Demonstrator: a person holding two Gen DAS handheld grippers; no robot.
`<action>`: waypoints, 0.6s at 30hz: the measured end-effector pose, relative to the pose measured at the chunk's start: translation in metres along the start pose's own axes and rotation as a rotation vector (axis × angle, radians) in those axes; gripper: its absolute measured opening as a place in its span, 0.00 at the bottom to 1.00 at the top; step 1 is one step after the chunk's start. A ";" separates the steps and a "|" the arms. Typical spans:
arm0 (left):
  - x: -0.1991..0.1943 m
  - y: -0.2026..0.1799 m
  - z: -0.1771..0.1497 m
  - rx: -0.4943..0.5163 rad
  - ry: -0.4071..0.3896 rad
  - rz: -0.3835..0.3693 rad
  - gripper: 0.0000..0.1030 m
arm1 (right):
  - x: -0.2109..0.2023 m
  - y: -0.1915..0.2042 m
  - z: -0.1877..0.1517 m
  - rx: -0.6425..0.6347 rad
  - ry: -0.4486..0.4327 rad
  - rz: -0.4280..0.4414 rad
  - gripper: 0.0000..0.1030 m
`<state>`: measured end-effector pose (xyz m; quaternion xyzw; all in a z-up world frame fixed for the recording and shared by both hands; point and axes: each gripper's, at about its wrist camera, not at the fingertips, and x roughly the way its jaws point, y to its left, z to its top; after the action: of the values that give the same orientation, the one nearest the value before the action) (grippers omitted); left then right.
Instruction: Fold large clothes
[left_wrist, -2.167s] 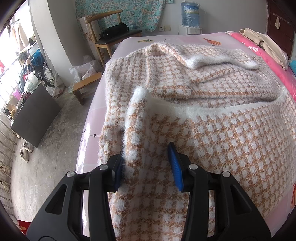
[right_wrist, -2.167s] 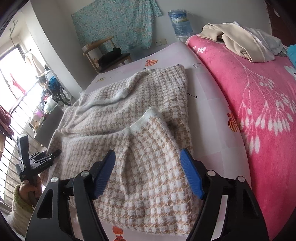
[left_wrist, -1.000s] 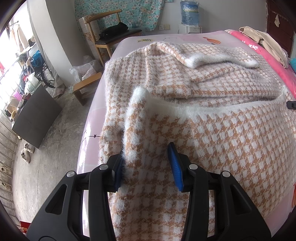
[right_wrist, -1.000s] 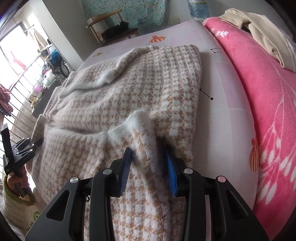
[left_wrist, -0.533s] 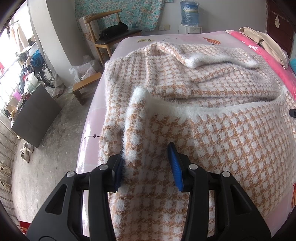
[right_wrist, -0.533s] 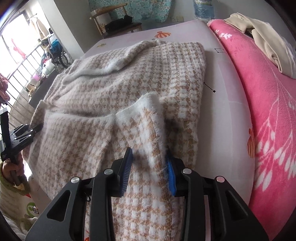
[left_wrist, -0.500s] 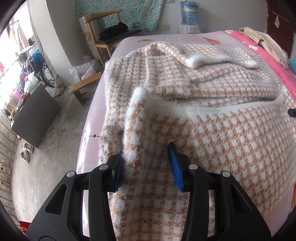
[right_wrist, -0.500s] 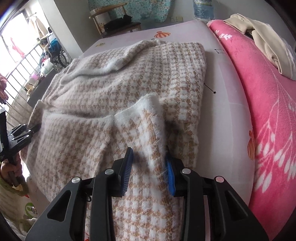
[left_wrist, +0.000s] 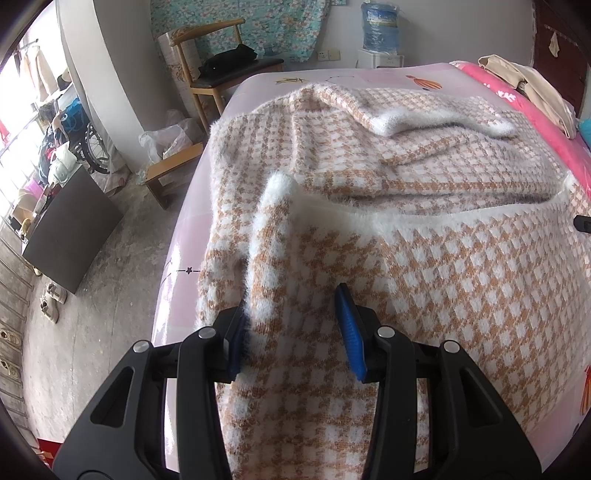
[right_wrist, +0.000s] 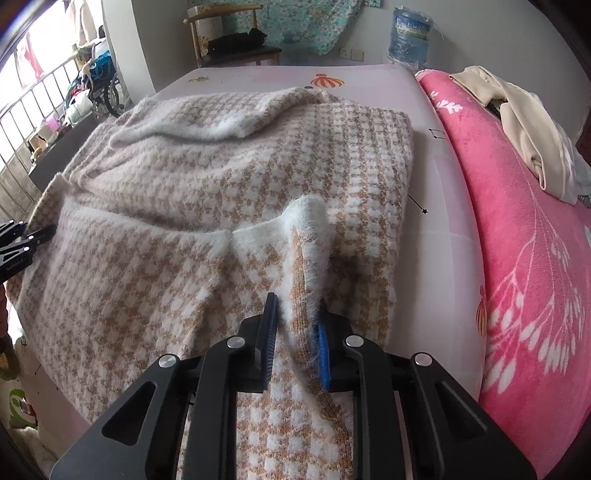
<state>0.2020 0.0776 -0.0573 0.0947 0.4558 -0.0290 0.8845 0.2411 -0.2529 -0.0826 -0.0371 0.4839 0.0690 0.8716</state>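
Pink bedsheet (right_wrist: 439, 177) is lying under a houndstooth sweater (right_wrist: 192, 192). Right gripper (right_wrist: 295, 325), closing narrow, is pinching its white-edged hem at 12 o'clock; left gripper (left_wrist: 291, 325) is straddling a raised fold, half-wide.

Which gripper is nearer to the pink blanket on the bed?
Right. The right gripper holds the sweater edge beside the pink blanket; the left gripper is at the far edge.

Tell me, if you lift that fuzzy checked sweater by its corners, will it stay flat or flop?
Probably flop: the sweater already bunches into soft ridges between the right gripper fingers. It looks thick, so likely heavyish and saggy. Its fuzzy edge should grip, not slip.
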 end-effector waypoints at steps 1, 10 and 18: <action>0.000 0.000 0.000 0.000 0.000 0.000 0.40 | 0.000 0.001 0.000 -0.004 0.000 -0.005 0.18; 0.000 -0.001 0.000 0.004 0.000 0.004 0.40 | 0.000 0.002 0.000 -0.006 -0.001 -0.009 0.18; -0.001 -0.002 0.000 0.007 -0.002 0.011 0.40 | 0.001 0.001 -0.001 0.001 0.000 -0.004 0.18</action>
<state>0.2009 0.0756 -0.0567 0.1002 0.4544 -0.0260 0.8848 0.2407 -0.2519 -0.0836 -0.0378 0.4840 0.0670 0.8717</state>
